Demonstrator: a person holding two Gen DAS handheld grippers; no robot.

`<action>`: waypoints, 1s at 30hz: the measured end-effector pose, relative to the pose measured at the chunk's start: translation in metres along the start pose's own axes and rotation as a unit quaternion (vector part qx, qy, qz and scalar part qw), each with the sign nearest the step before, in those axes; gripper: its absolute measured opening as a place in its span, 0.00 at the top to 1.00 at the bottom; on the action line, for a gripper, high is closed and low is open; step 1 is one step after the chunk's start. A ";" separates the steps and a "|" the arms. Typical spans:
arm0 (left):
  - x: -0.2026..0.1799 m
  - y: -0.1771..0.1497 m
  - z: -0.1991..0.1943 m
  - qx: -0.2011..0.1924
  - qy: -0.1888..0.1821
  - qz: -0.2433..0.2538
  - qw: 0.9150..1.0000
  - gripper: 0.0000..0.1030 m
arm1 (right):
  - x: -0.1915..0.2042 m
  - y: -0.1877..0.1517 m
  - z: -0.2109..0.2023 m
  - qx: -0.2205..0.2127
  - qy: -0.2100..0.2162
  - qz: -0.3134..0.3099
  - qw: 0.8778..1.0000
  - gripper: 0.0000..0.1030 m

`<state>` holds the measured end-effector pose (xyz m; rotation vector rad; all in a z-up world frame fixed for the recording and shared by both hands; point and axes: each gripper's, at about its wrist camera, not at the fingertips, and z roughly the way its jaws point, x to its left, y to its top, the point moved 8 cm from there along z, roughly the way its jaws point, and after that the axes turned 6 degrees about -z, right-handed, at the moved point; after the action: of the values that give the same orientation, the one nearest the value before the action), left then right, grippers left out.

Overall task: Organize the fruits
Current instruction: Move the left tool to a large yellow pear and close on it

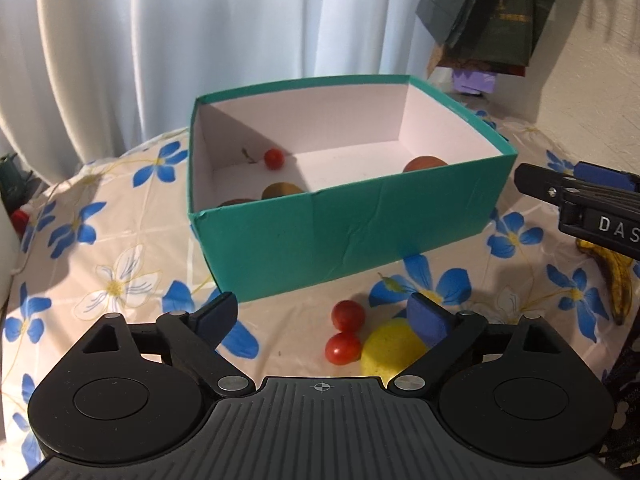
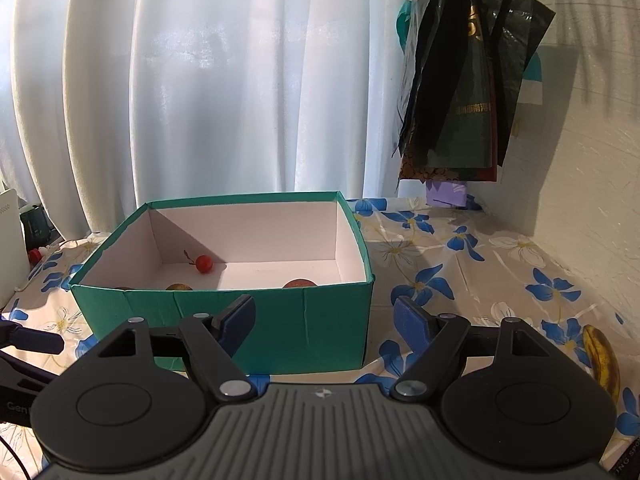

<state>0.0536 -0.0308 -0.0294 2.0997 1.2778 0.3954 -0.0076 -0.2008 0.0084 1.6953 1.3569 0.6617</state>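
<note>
Left wrist view alone shows two tomatoes (image 1: 344,332) and a lemon (image 1: 390,348) before the teal box (image 1: 348,232); both grippers' jaws wide, empty; banana (image 2: 602,356) at the desk's right.

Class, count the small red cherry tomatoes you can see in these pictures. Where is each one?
3. One small red cherry tomato lies inside the teal cardboard box; two lie on the floral tablecloth before it. Others may hide behind the box's front wall.

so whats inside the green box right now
Inside the green box: a small red tomato near the back corner, a reddish fruit and two brownish fruits behind the front wall. That wall covers their lower parts and the nearest floor.
</note>
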 end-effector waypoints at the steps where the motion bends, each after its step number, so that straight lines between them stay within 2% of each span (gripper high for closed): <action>1: -0.003 -0.001 0.001 0.004 0.005 0.009 1.000 0.07 | 0.000 0.000 -0.001 0.000 0.000 0.000 1.000 0.25; 13: -0.025 -0.017 0.017 0.062 -0.005 0.018 0.998 0.07 | -0.004 -0.010 -0.014 0.005 0.002 0.003 1.000 0.25; 25: -0.044 -0.026 0.037 0.103 0.035 0.014 0.994 0.08 | -0.022 -0.022 -0.027 0.011 -0.006 0.013 1.000 0.24; 30: -0.044 -0.030 0.045 0.125 0.047 -0.002 0.991 0.15 | -0.029 -0.027 -0.028 0.015 -0.004 0.017 1.000 0.24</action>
<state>0.0370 -0.0758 -0.0804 2.3081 1.4507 0.3517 -0.0523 -0.2188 0.0023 1.7465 1.3406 0.6581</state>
